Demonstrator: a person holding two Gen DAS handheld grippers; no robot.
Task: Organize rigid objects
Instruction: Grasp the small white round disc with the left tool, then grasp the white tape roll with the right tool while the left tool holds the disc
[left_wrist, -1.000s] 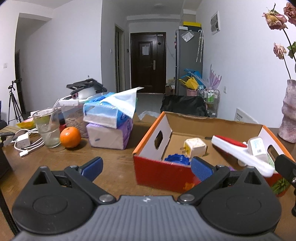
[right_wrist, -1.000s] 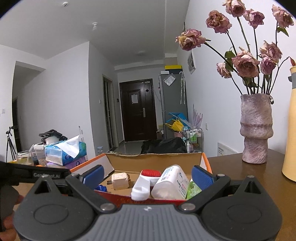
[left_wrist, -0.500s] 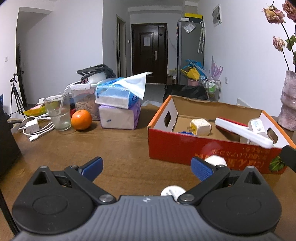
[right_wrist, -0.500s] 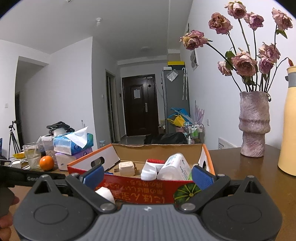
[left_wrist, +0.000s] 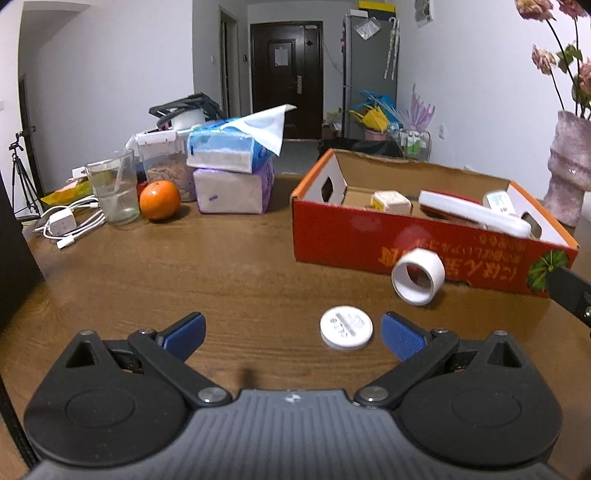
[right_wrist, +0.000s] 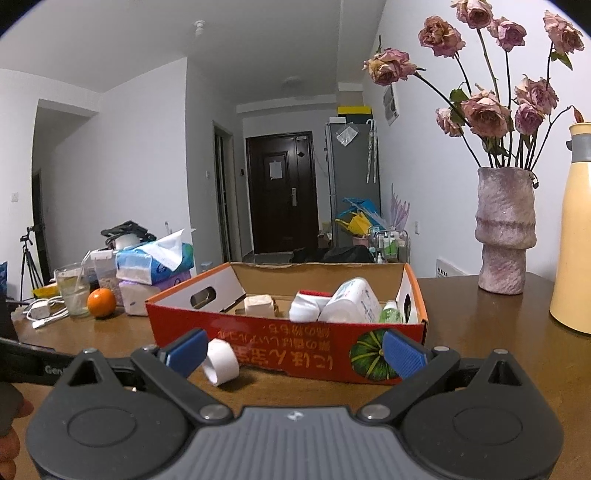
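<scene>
Left wrist: left gripper (left_wrist: 293, 328) spread, empty; white round lid (left_wrist: 346, 327) beside right finger, possibly touching. Right gripper (right_wrist: 295, 349) spread, empty; tape roll (right_wrist: 221, 356) by left finger.

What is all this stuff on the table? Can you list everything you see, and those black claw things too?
cardboard box: 1, red-orange, right of centre on the table
plug adapter: 1, cream, in the box
brush: 1, white and red, in the box
bottle: 1, white, in the box
tape roll: 1, white, in front of the box
round lid: 1, white, flat on the table
orange: 1, by the glass
glass: 1, clear, left
tissue packs: 2, blue on lilac
charger and cable: 1, white, far left
vase: 1, mauve, wilted roses
flask: 1, yellow, far right
left gripper: open
right gripper: open
</scene>
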